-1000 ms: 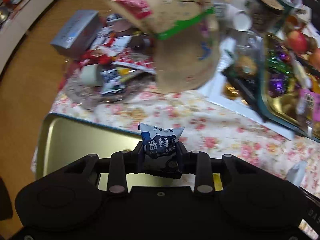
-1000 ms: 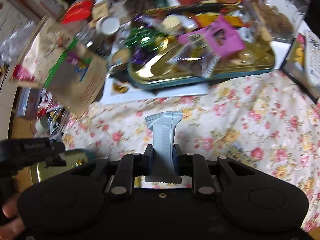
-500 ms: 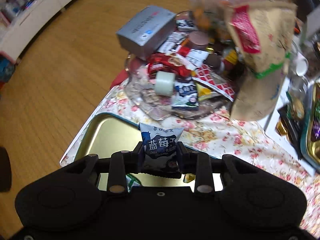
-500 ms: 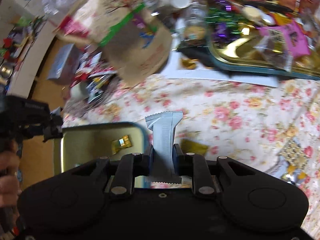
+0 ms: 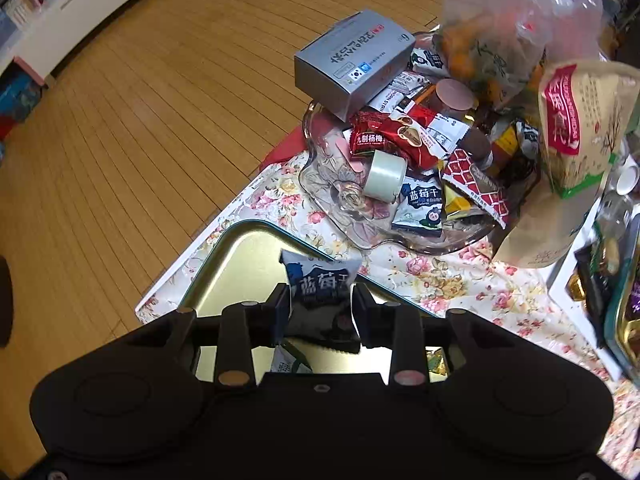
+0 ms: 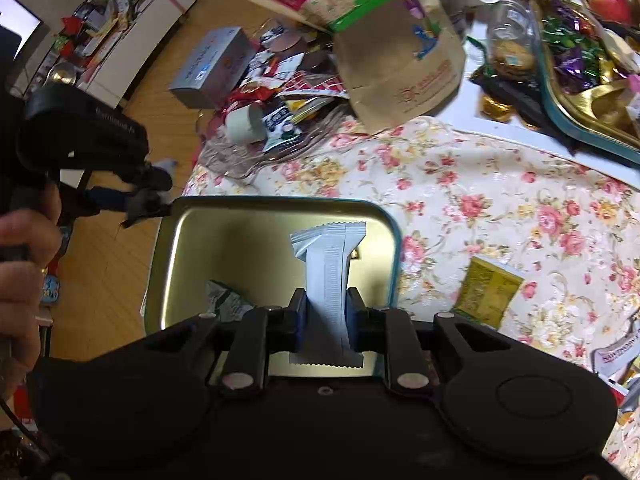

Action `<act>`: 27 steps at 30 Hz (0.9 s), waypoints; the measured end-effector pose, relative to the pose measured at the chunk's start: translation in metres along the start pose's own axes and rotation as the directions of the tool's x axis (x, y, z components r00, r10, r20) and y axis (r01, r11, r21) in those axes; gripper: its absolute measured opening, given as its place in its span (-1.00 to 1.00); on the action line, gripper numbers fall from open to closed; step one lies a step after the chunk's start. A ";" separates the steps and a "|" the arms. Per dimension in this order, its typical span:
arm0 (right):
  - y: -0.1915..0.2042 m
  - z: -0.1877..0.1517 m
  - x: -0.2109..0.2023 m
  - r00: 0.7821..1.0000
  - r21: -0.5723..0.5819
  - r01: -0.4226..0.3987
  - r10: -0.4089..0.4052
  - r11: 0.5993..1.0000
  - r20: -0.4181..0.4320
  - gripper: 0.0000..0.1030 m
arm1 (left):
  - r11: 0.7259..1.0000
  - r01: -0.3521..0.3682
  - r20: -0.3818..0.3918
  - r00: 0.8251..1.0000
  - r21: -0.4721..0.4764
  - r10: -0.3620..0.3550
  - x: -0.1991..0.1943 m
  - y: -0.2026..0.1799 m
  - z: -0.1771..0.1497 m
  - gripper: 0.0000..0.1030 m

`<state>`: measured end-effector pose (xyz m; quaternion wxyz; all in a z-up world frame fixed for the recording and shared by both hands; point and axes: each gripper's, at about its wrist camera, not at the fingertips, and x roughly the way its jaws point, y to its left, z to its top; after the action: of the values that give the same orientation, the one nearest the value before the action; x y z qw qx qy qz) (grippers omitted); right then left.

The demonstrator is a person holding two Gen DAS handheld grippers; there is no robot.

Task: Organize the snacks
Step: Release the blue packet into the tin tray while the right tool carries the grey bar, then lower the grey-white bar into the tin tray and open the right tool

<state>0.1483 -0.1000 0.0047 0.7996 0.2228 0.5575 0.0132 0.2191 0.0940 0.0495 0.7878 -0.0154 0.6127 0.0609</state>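
Opening over gold tray (image 5: 240, 264) — left hand-held gripper (image 5: 320, 304), blueberry packet (image 5: 318, 284) between; right hand-held gripper (image 6: 326, 312) clamped on grey bar (image 6: 326, 272).

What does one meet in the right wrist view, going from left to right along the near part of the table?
gold tin tray → grey snack bar held over it in the right claw → yellow packet on the floral cloth

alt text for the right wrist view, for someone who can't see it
The right gripper is shut on a grey snack wrapper, held above a gold tin tray on a floral tablecloth. The left gripper reaches in beside the tray; a heap of snacks lies beyond.
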 end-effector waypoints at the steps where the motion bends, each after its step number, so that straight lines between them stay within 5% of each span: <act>1: 0.002 0.000 0.001 1.000 -0.004 -0.005 0.005 1.000 -0.001 -0.58 | 1.000 -0.003 -0.004 1.000 0.000 0.003 0.000 0.000 0.000 -0.16; 11: 0.010 -0.001 -0.002 0.997 -0.028 -0.071 0.071 0.997 -0.006 -0.38 | 1.000 -0.013 -0.010 1.000 0.015 0.013 0.000 -0.002 -0.001 -0.15; 27: -0.011 0.005 -0.005 1.000 0.032 -0.011 0.011 0.999 -0.018 -0.38 | 0.993 -0.034 0.007 0.999 0.111 0.034 -0.001 -0.026 -0.009 -0.15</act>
<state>0.1481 -0.1124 0.0065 0.7908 0.2382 0.5637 0.0107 0.2136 0.0673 0.0469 0.7877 0.0390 0.6135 0.0402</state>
